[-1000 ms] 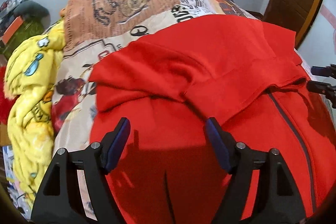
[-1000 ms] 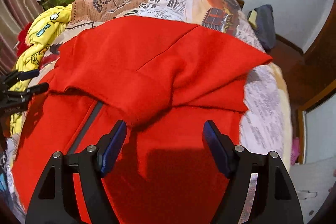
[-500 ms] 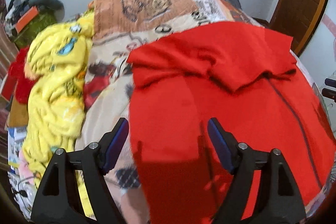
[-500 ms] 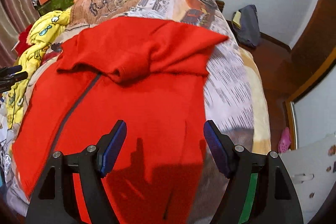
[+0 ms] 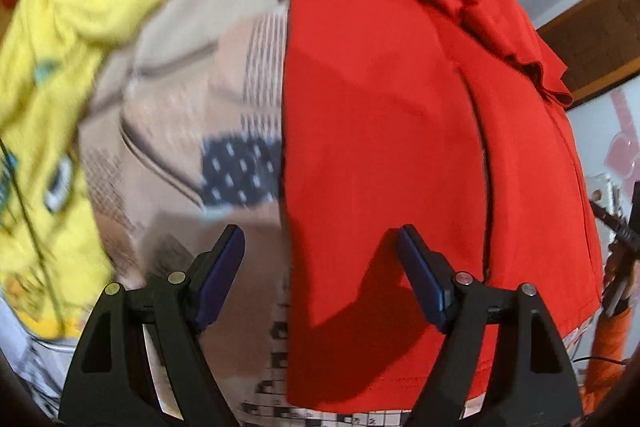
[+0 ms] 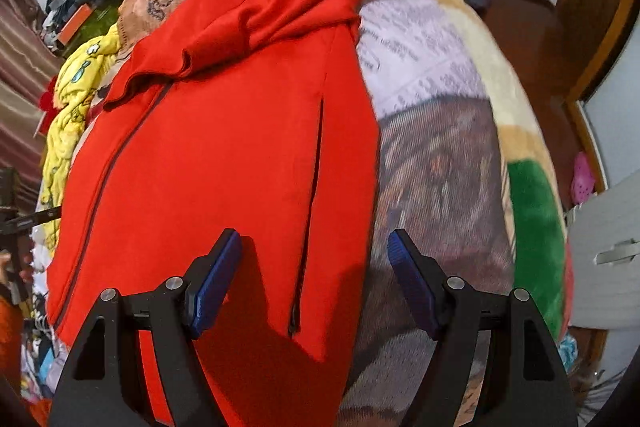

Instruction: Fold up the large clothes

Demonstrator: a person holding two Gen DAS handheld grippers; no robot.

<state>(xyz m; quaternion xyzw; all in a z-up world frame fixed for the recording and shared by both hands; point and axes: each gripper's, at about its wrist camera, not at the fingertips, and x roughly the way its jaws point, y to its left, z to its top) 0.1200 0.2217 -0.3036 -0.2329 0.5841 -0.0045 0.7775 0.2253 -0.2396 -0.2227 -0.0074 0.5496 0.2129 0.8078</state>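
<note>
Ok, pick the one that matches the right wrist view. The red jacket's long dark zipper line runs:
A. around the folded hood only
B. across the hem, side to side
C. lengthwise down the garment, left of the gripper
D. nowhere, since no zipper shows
C: the dark zipper runs lengthwise down the red jacket, from under the folded top part toward the near hem, left of the right gripper.

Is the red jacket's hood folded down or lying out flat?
Folded down: the hood lies bunched over the top of the red jacket, whose body is spread flat.
</note>
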